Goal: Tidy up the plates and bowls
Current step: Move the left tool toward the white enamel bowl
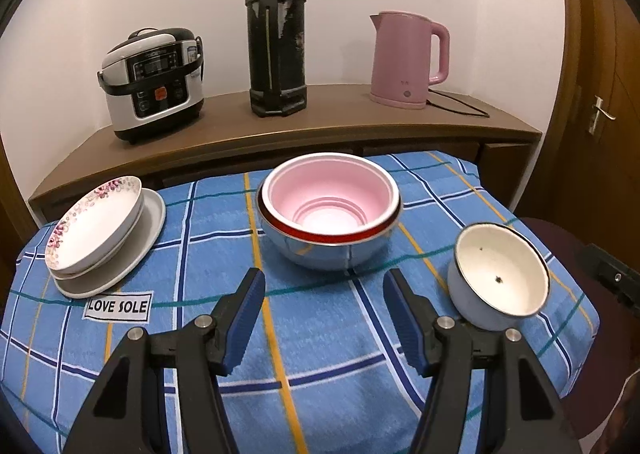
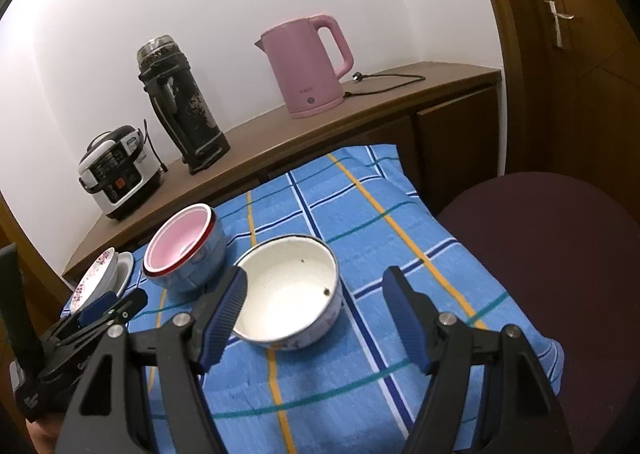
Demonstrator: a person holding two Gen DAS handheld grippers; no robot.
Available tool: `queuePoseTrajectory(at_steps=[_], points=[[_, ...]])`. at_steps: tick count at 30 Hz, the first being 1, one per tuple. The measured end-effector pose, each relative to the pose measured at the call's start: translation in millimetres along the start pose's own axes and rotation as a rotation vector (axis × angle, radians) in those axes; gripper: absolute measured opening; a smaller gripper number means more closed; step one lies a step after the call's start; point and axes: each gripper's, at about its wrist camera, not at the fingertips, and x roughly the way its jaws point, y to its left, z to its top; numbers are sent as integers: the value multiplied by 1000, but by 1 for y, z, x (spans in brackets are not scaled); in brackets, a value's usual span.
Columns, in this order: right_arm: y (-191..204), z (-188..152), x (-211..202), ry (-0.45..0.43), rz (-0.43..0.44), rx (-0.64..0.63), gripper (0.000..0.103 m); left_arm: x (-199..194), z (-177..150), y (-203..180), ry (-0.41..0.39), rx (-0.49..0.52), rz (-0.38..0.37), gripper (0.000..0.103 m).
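A pink bowl (image 1: 330, 200) sits nested inside a steel bowl (image 1: 320, 250) at the middle of the blue checked cloth (image 1: 320, 334). A white enamel bowl (image 1: 498, 270) stands alone at the right. A floral plate (image 1: 94, 224) leans on a white plate (image 1: 136, 250) at the left. My left gripper (image 1: 324, 314) is open and empty, just short of the steel bowl. In the right wrist view, my right gripper (image 2: 316, 314) is open and empty, with the enamel bowl (image 2: 288, 290) just ahead by its left finger. The pink bowl (image 2: 180, 242) and the plates (image 2: 104, 274) lie further left.
A wooden sideboard (image 1: 280, 130) behind the table carries a rice cooker (image 1: 154, 82), a black thermos (image 1: 276, 38) and a pink kettle (image 1: 404, 58) with its cord. A dark red chair seat (image 2: 540, 254) stands right of the table. A wooden door (image 1: 600, 114) is at the far right.
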Motion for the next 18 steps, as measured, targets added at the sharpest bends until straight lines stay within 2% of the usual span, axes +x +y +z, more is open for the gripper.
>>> queuePoseTrajectory(at_steps=[3, 5, 7, 9, 13, 18], points=[[-4, -2, -5, -1, 2, 4, 70, -1, -2, -4, 3, 8, -6, 64], [-6, -3, -6, 2, -3, 1, 56, -1, -3, -6, 11, 17, -11, 64], [-9, -4, -5, 13, -7, 0, 51, 0, -5, -8, 14, 24, -15, 64], [-13, -5, -5, 18, -8, 6, 51, 1, -6, -8, 20, 23, -27, 64], [-21, -5, -2, 22, -2, 28, 51, 6, -2, -6, 30, -28, -106, 64], [-24, -2, 9, 29, 26, 37, 51, 15, 6, -17, 30, -40, -186, 64]])
